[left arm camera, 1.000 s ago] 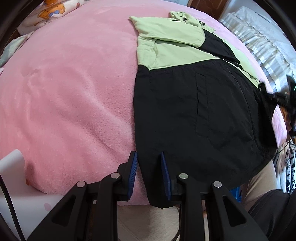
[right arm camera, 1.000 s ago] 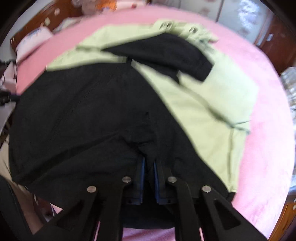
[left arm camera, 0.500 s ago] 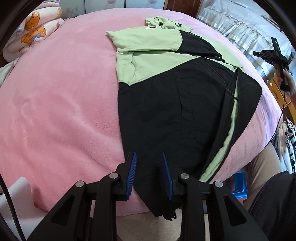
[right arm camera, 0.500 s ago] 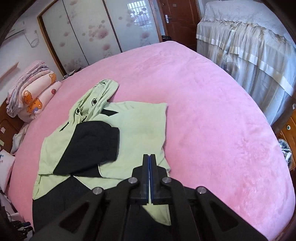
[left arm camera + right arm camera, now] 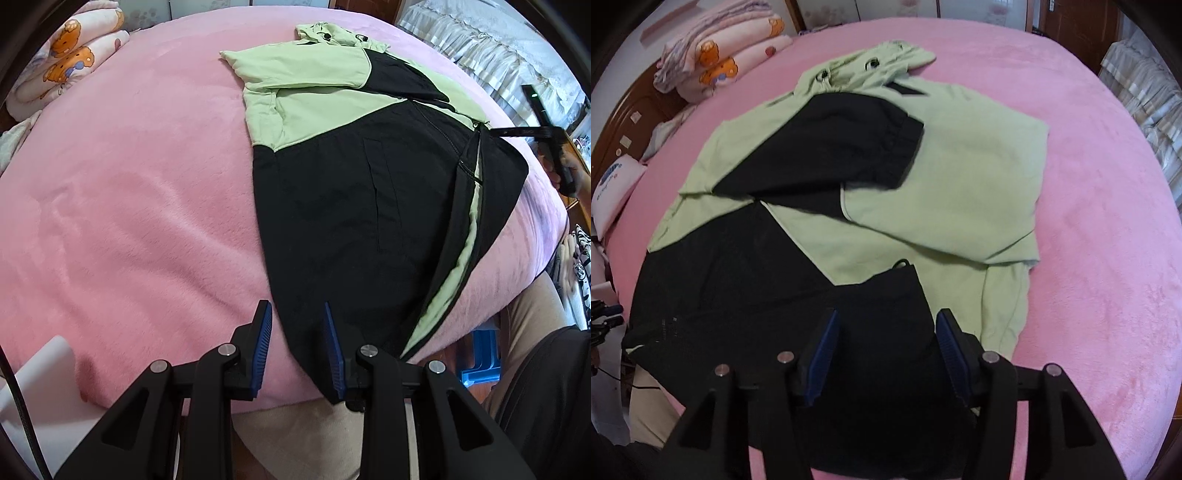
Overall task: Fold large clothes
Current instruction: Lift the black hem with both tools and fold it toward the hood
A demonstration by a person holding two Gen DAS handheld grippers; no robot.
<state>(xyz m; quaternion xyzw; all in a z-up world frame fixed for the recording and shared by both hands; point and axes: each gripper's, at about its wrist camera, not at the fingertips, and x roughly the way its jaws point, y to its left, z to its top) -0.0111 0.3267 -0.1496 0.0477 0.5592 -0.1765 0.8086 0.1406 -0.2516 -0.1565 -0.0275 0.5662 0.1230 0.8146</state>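
Nearest the left wrist camera, the left tool [image 5: 297, 345] points steeply down over the near edge of a bed covered by a pink fleece blanket [image 5: 129, 206]. Its blue pads stand a narrow way apart, with the bottom hem corner of a black and pale green hooded jacket [image 5: 354, 206] lying between them; whether the pads press the cloth cannot be told.

The jacket lies on the blanket, hem toward the person, hood [image 5: 871, 66] farthest away. Its lower body is black, its chest and shoulders light green. One front panel is turned back along the zip, showing a strip of green lining. A black-ended sleeve [image 5: 827, 155] is folded across the green chest.

The right tool [image 5: 886, 343] also points steeply down, over the black lower part of the jacket. Its jaws are opening, with black cloth below and between them but no pad pressing on it.

Beyond the jacket, folded bedding with a bear print [image 5: 716, 62] sits at the head of the bed.
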